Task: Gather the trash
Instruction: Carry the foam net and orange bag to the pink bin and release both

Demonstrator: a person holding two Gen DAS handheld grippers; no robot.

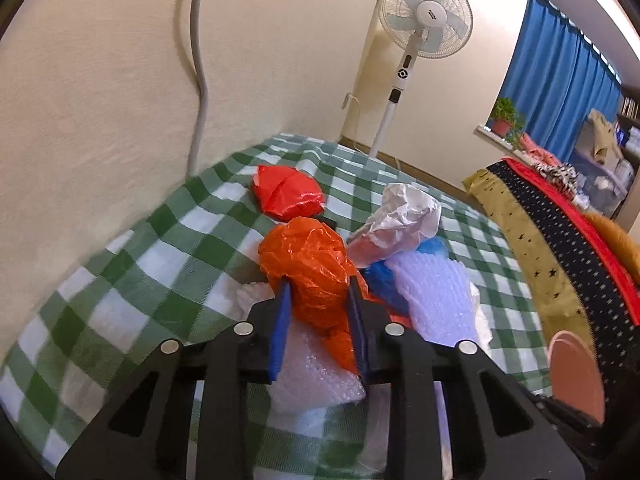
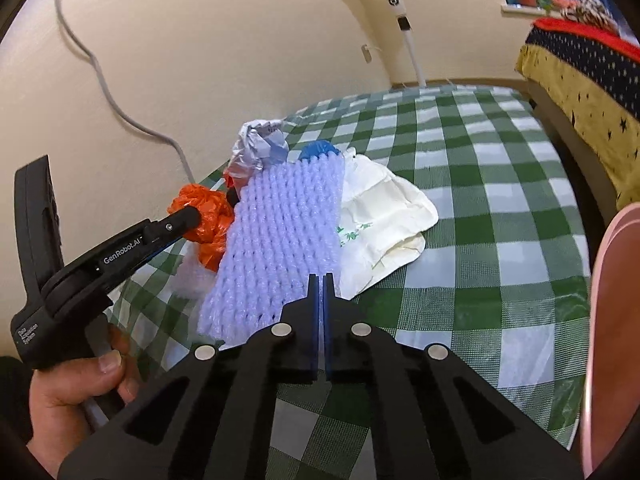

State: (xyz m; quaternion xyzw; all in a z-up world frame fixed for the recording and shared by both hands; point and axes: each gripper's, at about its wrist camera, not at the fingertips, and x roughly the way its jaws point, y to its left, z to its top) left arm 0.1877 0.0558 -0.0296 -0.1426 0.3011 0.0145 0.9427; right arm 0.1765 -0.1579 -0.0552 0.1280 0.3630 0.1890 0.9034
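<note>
Left hand-held gripper (image 1: 318, 292) grasping the crumpled orange plastic bag (image 1: 312, 268), pinched between its blue pads, just over bubble wrap (image 1: 316, 384) on the green checked surface (image 1: 120, 280). Ahead of it a red wrapper (image 1: 286, 194); to its right, crumpled white paper (image 1: 400, 216) and lavender foam netting (image 1: 432, 296), touching in one heap. Right hand-held gripper (image 2: 319, 280) clenched with nothing between the fingers, tips at the netting's near edge, a white plastic bag (image 2: 384, 216) ahead-right of it.
</note>
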